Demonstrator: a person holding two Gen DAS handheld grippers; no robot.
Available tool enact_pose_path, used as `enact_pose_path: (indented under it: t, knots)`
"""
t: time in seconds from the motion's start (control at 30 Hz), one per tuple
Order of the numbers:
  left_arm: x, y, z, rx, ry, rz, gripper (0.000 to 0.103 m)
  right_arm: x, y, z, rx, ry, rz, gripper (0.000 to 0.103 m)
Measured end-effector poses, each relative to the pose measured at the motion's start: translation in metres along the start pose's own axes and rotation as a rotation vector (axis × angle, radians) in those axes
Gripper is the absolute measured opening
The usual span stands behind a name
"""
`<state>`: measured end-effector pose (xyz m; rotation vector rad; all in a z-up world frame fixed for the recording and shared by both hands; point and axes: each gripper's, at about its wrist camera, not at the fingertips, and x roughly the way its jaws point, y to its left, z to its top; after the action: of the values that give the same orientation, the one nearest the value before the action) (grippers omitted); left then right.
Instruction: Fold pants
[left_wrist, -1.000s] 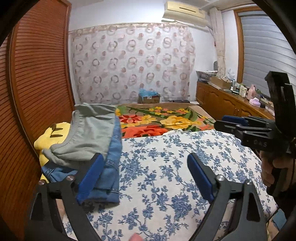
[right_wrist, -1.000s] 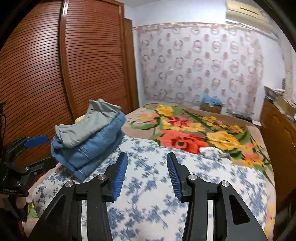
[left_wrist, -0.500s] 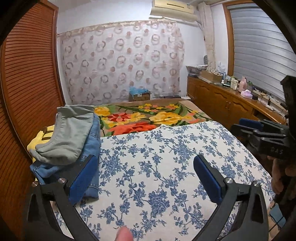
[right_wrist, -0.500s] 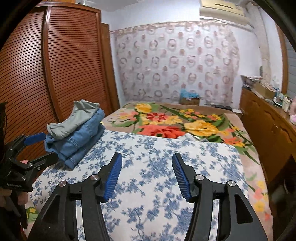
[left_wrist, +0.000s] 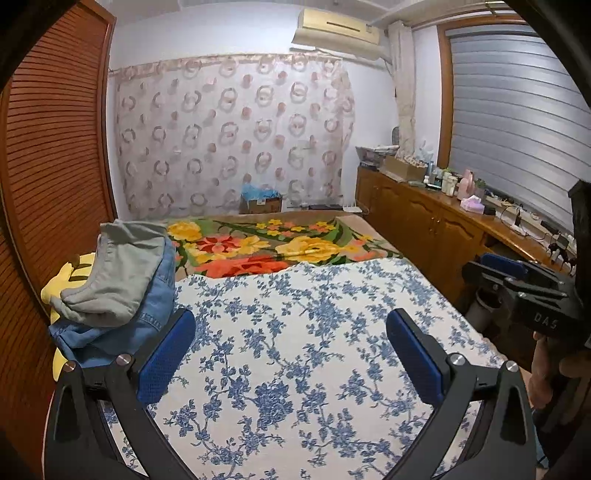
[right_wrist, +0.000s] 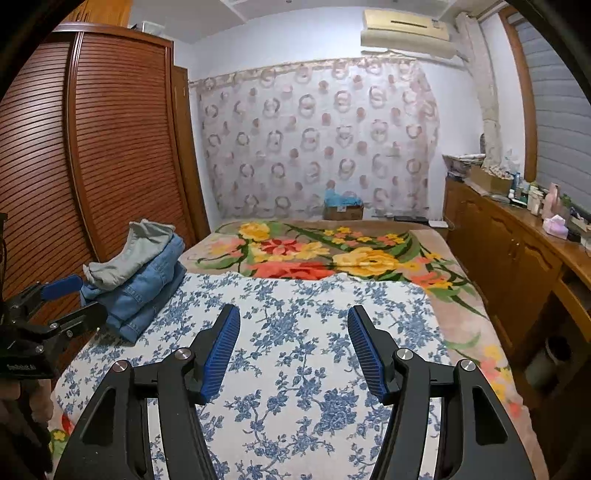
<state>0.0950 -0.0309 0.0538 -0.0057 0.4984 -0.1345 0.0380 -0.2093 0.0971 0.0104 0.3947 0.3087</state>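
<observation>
Pants sit in a folded stack at the left edge of the bed, so as far as these views show, that part of the job looks finished: no loose pair lies spread out waiting for you. Beneath everything is the blue-flowered sheet (left_wrist: 314, 350), bare across its whole middle, with the bright floral blanket (left_wrist: 266, 247) showing beyond its far edge. Along the right wall runs the wooden cabinet (left_wrist: 436, 225), cluttered on top, and the slatted wardrobe (right_wrist: 110, 147) stands on the left. The stack itself has the blue jeans (right_wrist: 147, 288) at the bottom and the grey pants (right_wrist: 129, 254) folded on top, resting against something yellow whose nature I cannot make out. Your left gripper (left_wrist: 291, 347) hangs wide apart just beside that stack, gripping nothing, its left pad in front of the denim in the view but not pinching it. Your right gripper (right_wrist: 293, 350) is likewise spread and empty, hovering over the bare sheet, well apart from the clothes. If another pair needs folding, it lies outside both views; otherwise you appear to be done or between garments.
</observation>
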Motion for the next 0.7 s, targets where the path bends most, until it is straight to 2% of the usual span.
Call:
enact_pose_path:
  t: [0.53, 0.7]
  knots:
    - [-0.05, -0.007, 0.016, 0.003, -0.12, 0.046, 0.103, -0.032, 0.01, -0.01, -0.023, -0.117, -0.054, 0.063]
    - [-0.058, -0.005, 0.014, -0.002, -0.13, 0.046, 0.103, -0.031, 0.012, -0.017, -0.019, -0.132, -0.064, 0.068]
